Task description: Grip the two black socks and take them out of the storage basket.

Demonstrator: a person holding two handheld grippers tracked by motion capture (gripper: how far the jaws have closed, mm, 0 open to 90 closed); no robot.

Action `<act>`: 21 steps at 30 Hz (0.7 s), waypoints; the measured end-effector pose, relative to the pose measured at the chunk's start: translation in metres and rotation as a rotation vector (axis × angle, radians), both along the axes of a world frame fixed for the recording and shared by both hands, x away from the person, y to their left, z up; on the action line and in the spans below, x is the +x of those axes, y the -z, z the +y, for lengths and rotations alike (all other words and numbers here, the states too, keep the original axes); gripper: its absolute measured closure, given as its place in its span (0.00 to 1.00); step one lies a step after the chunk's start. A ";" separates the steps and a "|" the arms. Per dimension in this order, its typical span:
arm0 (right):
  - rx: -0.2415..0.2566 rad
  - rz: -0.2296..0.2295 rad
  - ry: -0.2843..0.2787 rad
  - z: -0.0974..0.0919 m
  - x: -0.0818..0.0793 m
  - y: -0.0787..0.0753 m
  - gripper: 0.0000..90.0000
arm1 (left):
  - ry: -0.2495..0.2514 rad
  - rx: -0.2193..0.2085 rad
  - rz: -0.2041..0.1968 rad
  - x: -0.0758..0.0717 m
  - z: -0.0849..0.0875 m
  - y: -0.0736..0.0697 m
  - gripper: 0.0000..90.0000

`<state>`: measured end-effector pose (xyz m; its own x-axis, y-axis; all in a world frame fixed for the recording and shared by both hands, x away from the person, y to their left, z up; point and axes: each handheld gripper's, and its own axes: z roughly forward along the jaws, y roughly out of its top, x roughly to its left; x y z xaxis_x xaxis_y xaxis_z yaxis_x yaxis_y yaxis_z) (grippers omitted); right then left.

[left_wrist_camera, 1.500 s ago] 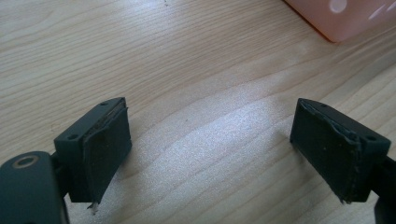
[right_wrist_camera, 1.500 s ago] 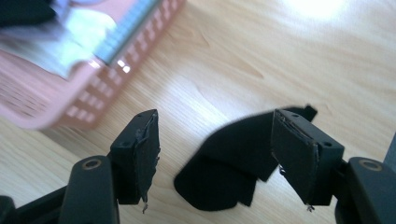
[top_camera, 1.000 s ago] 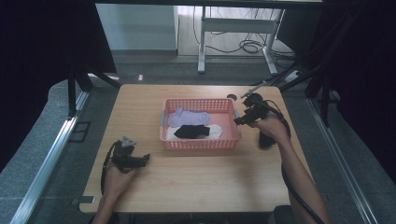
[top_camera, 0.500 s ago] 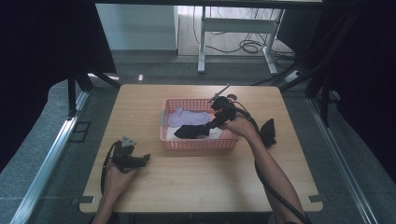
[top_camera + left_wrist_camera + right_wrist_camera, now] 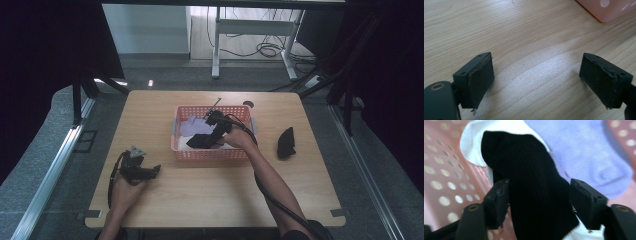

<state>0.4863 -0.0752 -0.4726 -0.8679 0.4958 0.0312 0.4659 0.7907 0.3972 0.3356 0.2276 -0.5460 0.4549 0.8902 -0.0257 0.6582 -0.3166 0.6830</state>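
Observation:
A pink perforated basket [image 5: 212, 154] stands at the table's middle. It holds a black sock [image 5: 200, 140], a lavender sock [image 5: 190, 127] and a white one. My right gripper [image 5: 212, 131] reaches down into the basket. In the right gripper view it [image 5: 539, 195] is open, one jaw on each side of the black sock [image 5: 529, 185], which lies over the white sock [image 5: 474, 140] beside the lavender sock [image 5: 584, 152]. My left gripper [image 5: 150, 171] rests open on the wood at the front left, nothing between its fingers [image 5: 477, 77].
Another black sock [image 5: 286, 142] lies on the table right of the basket. The basket's corner [image 5: 609, 10] is just ahead of the left gripper. Bare wood [image 5: 210, 195] stretches along the front of the table.
My right gripper has swung left from the table's right side into the basket and now straddles the black sock. A black sock stays where it was. The left gripper has not moved.

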 end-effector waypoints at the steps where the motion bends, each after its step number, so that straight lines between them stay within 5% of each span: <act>1: -0.009 0.002 -0.005 0.002 0.000 0.002 0.44 | 0.000 0.000 0.000 0.000 0.000 0.000 0.13; 4: -0.048 0.012 -0.010 0.007 0.000 0.008 0.62 | 0.000 0.000 0.000 0.000 0.000 0.000 0.13; 8: -0.039 0.044 -0.002 0.008 -0.001 0.008 0.89 | 0.001 0.000 0.000 0.000 0.000 0.000 0.13; 11: -0.033 0.046 0.001 0.007 -0.002 0.004 0.92 | 0.001 0.000 0.000 0.000 0.000 0.000 0.13; 21: 0.075 -0.032 0.020 -0.010 -0.004 -0.045 0.93 | -0.001 -0.003 0.000 0.000 0.000 0.000 0.13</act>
